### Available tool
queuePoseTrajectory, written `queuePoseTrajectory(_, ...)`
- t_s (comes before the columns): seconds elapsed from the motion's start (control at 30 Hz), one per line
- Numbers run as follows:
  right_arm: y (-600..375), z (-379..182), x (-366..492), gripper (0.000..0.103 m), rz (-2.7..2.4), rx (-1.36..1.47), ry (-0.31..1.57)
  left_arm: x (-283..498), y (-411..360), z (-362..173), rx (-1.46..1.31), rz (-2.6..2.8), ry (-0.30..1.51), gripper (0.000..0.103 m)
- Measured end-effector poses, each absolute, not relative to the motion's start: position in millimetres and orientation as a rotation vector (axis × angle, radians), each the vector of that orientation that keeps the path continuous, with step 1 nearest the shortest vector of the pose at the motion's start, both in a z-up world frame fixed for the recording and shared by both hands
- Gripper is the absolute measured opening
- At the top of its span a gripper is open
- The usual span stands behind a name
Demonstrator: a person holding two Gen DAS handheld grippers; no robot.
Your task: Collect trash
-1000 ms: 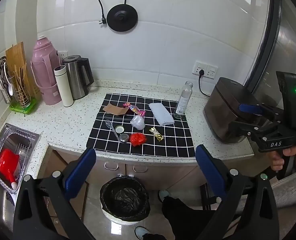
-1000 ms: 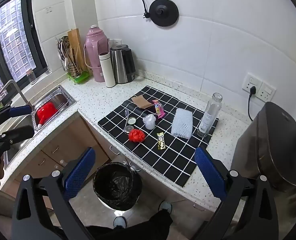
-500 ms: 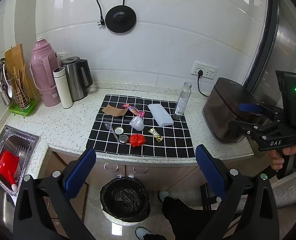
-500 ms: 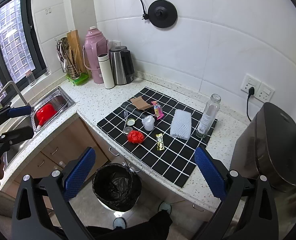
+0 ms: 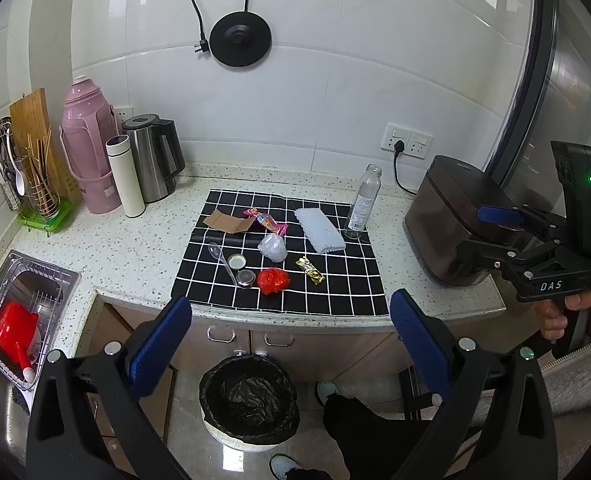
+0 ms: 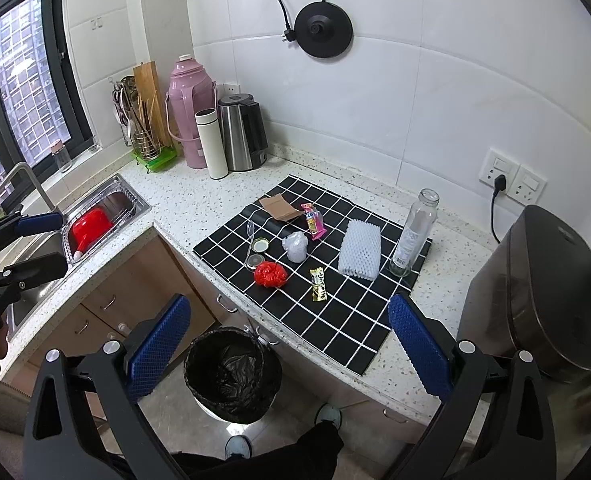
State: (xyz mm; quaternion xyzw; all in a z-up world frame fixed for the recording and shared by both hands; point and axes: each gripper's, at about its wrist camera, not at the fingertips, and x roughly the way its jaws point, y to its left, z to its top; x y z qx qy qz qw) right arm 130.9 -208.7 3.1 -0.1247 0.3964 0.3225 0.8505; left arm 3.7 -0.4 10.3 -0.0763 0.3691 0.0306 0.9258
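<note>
Readable text is scarce here

Only "DAS" reads clearly, in white on the black body of the right gripper (image 5: 495, 232) (wrapper and bottle labels too small).

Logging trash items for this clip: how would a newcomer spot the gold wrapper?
Find the black grid mat on the speckled counter. Near its front, right of the crumpled red plastic, lies the gold wrapper: small, narrow, flat, the only gold piece.

Both views are bright and evenly lit, with daylight from the window (image 6: 23, 92) and soft glare on the white wall tiles (image 5: 375, 80). Fisheye distortion bends the edges into dark corners; the centre stays sharp.
</note>
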Motion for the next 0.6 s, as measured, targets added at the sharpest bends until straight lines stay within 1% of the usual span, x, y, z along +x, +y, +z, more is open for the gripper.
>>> queuePoseTrajectory(0.6, -208.3, 5.5, 130.7, 0.096, 0.682, -0.263, 0.833, 3.0, -1.2, 10.0, -0.156, 0.065, 0.755, 0.098)
